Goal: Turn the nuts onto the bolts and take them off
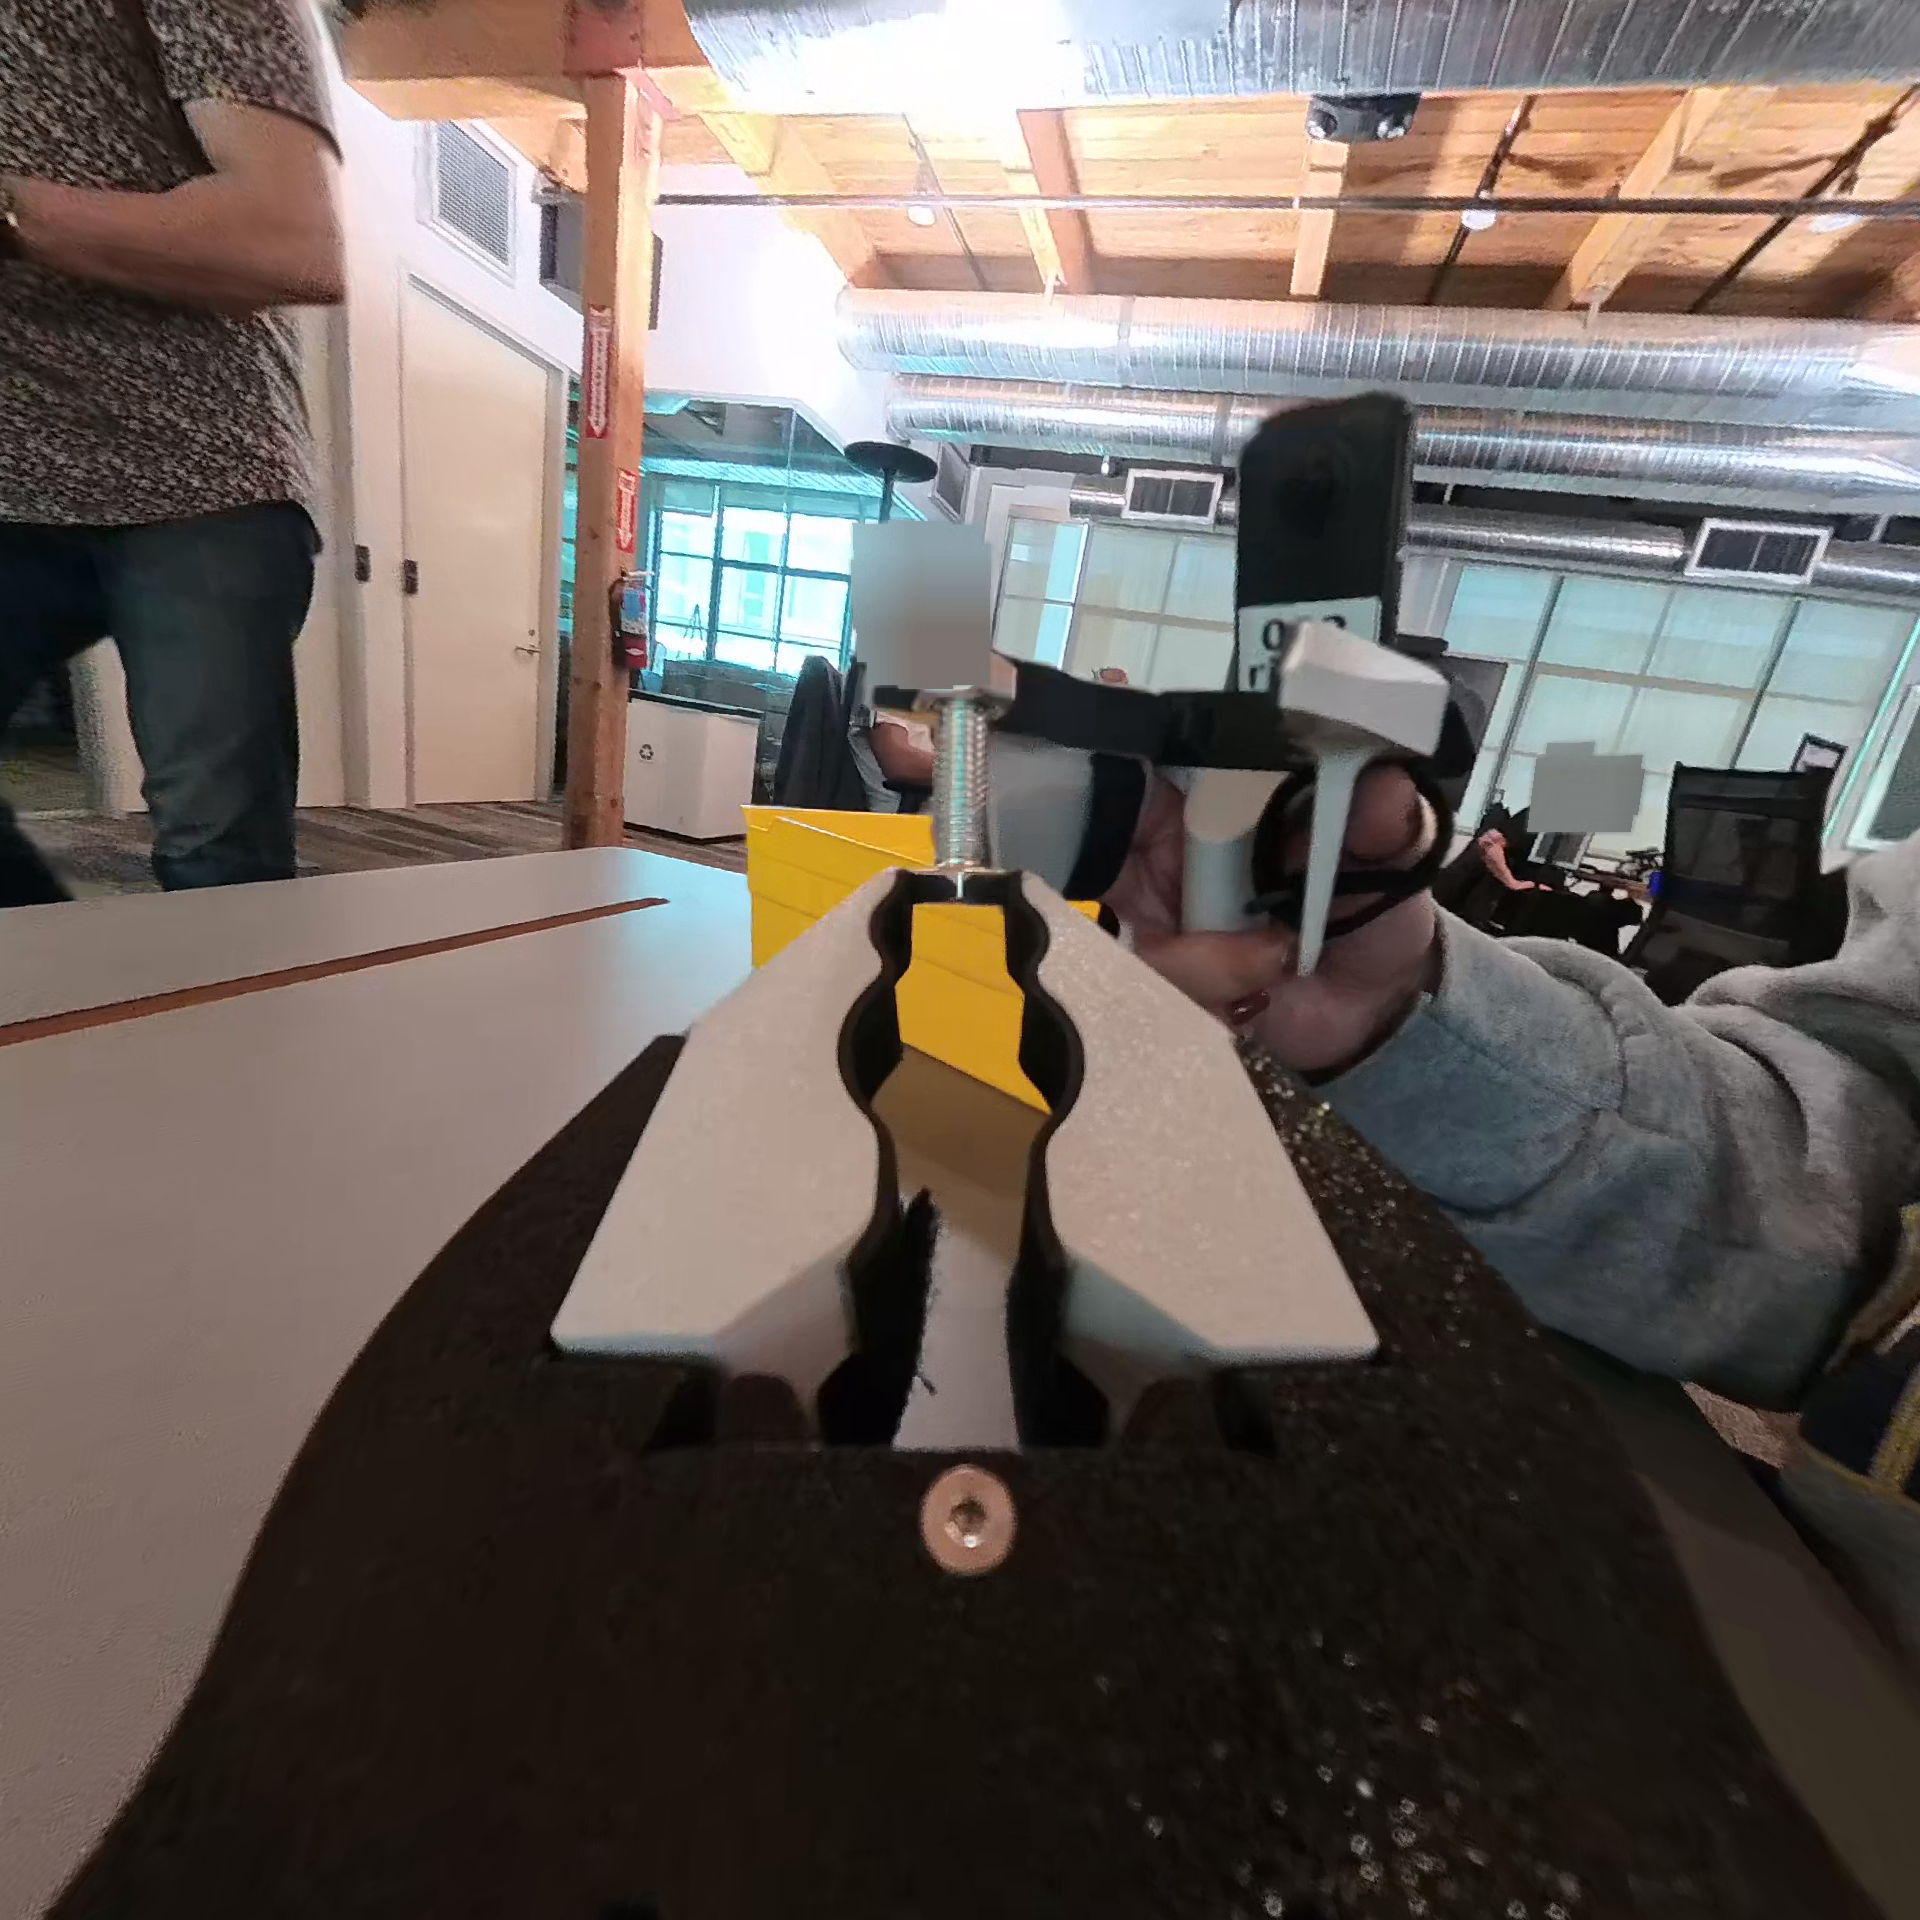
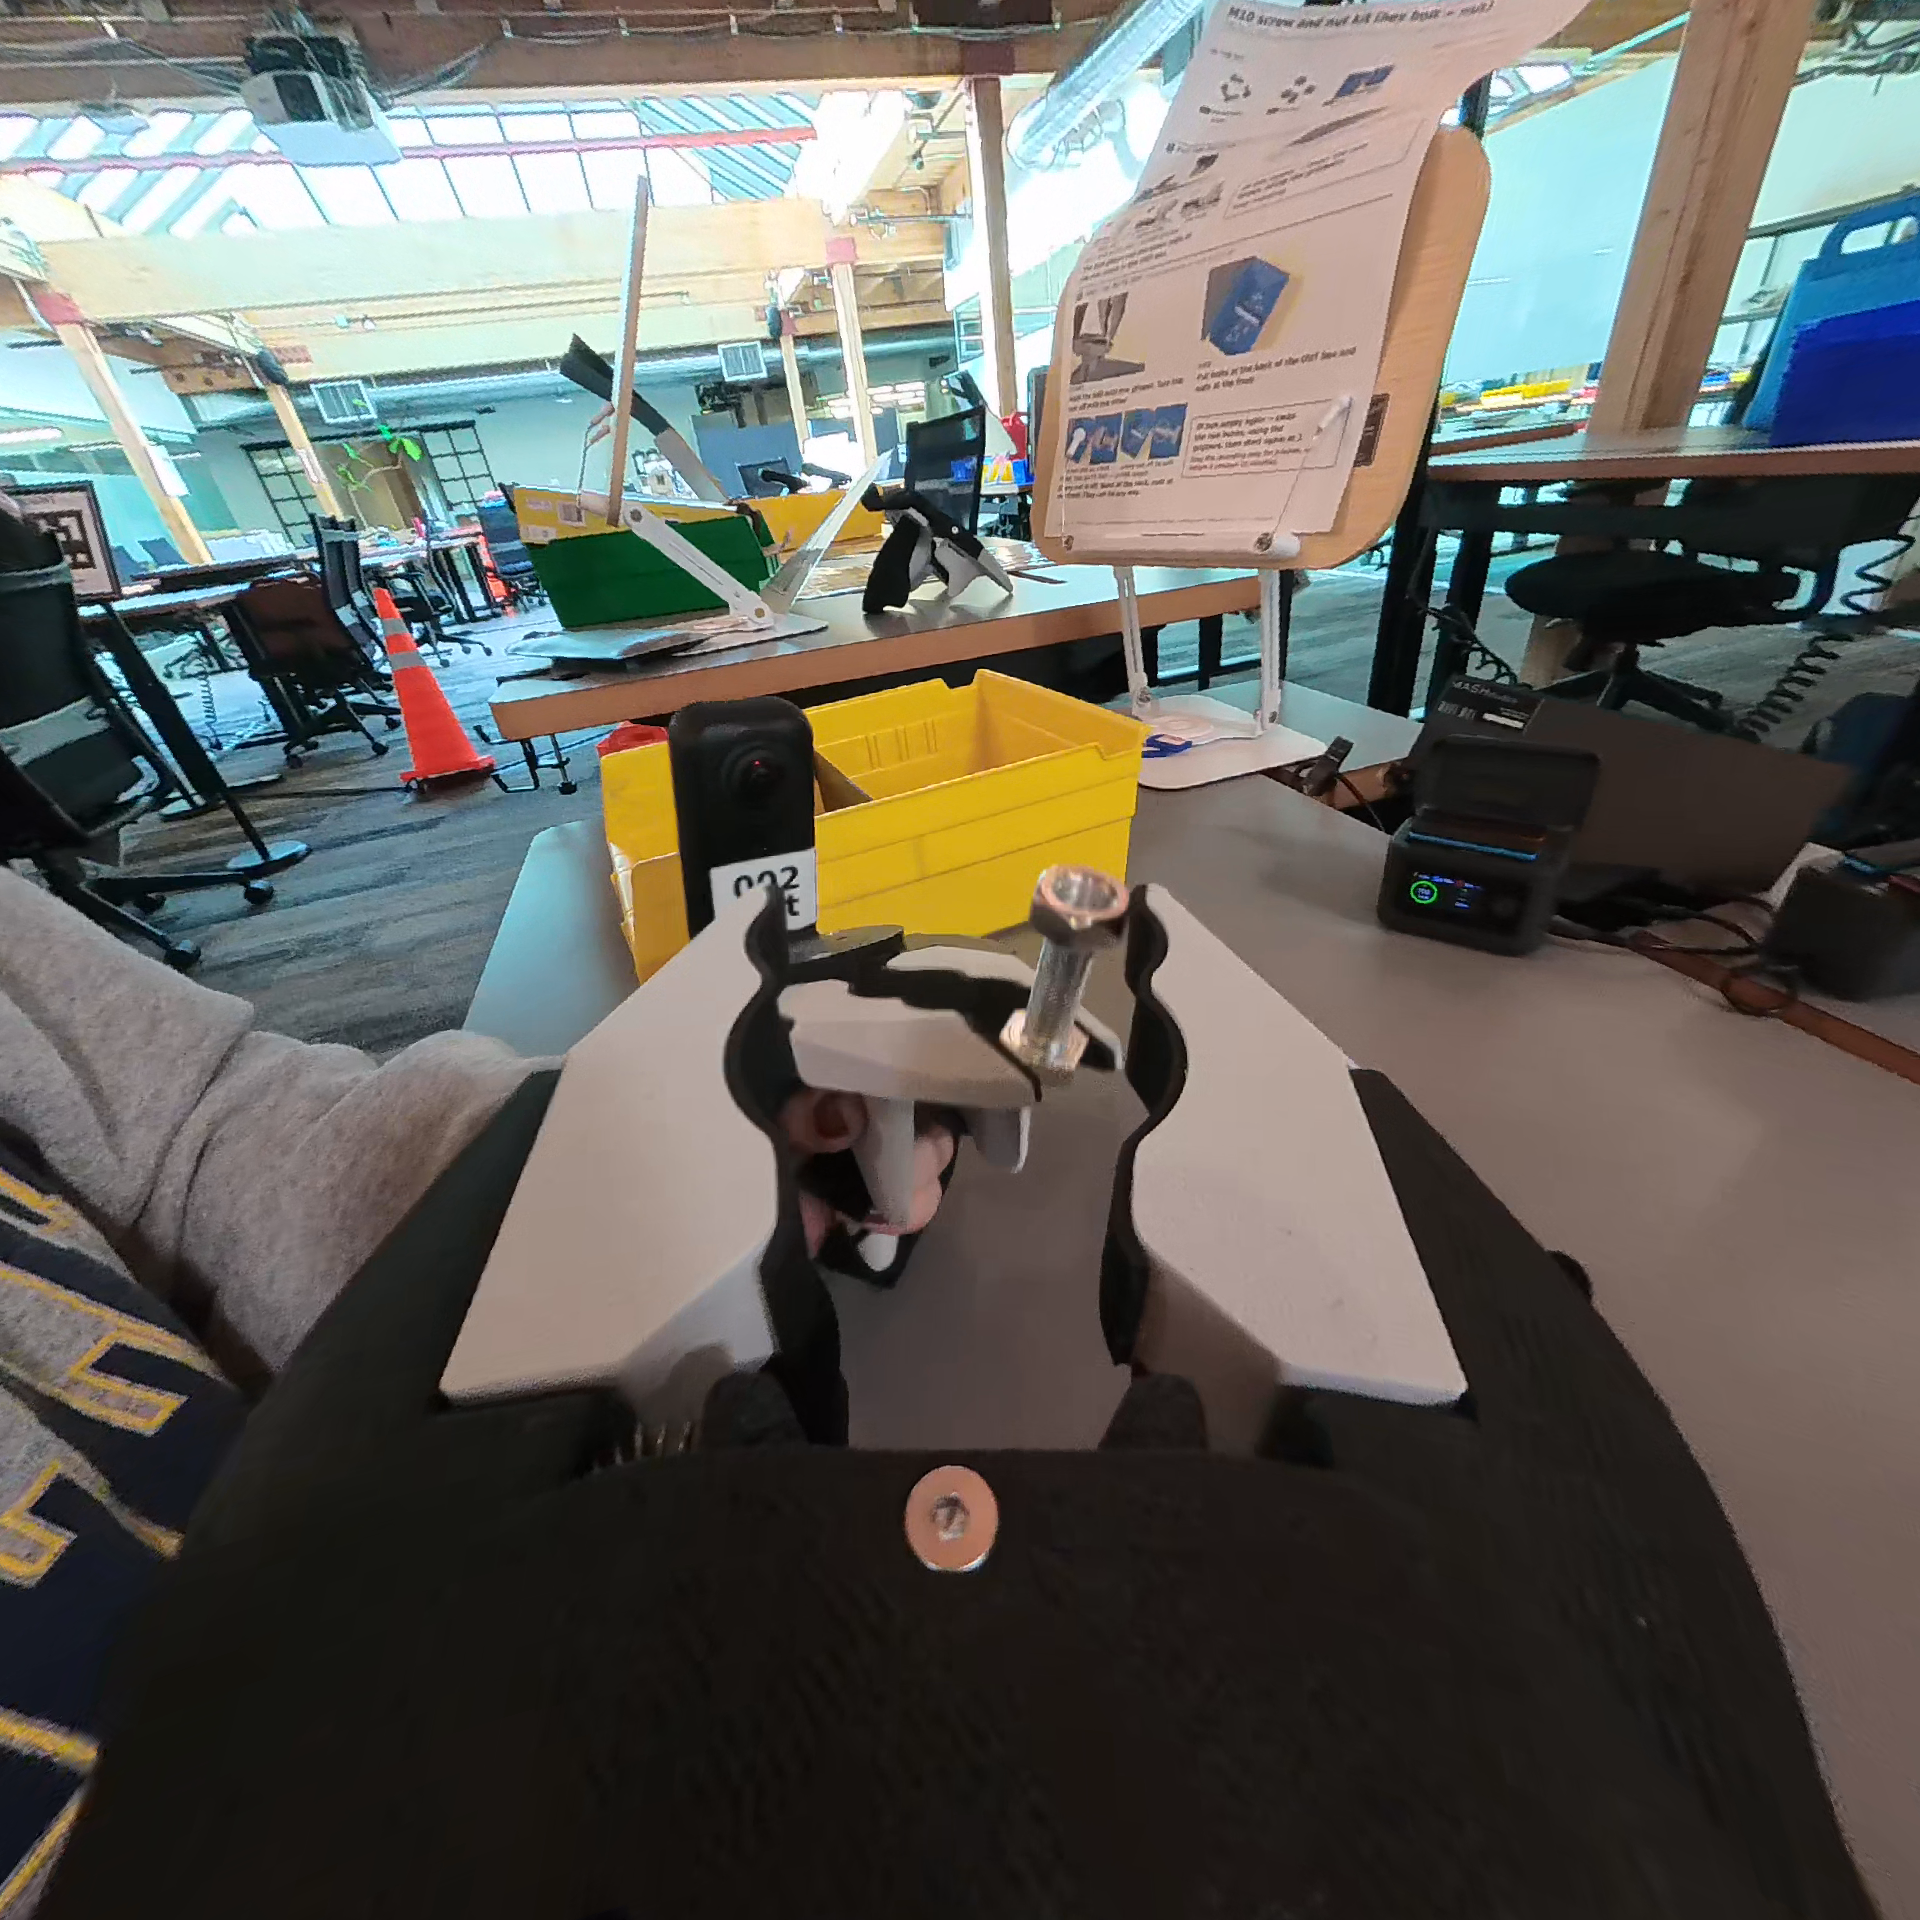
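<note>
Left wrist view: one bolt [image 1: 961,790] stands upright, its head pinched at the tips of the left gripper [image 1: 961,883], whose jaws are closed almost fully on it. At the bolt's top end sits one nut [image 1: 961,696], partly covered by a mosaic patch; the right gripper [image 1: 1013,717] reaches it from the right, and its contact with the nut cannot be judged here. One hand [image 1: 1320,894] in a grey sleeve holds that gripper's handle. One yellow bin [image 1: 831,883] stands behind on the grey tabletop [image 1: 312,1091], and a person stands at far left.

Right wrist view: the same bolt [image 2: 1055,997] leans slightly, the hex nut [image 2: 1081,904] at its upper end, between the tips of the right gripper [image 2: 940,920], whose jaws are wide apart and hold nothing. The left gripper [image 2: 1039,1060] clamps the bolt head. Seen only here: the yellow bin's [image 2: 966,831] open, divided interior, one instruction sheet on a stand [image 2: 1236,281], one small black device [image 2: 1486,862] and one orange cone [image 2: 426,707].
</note>
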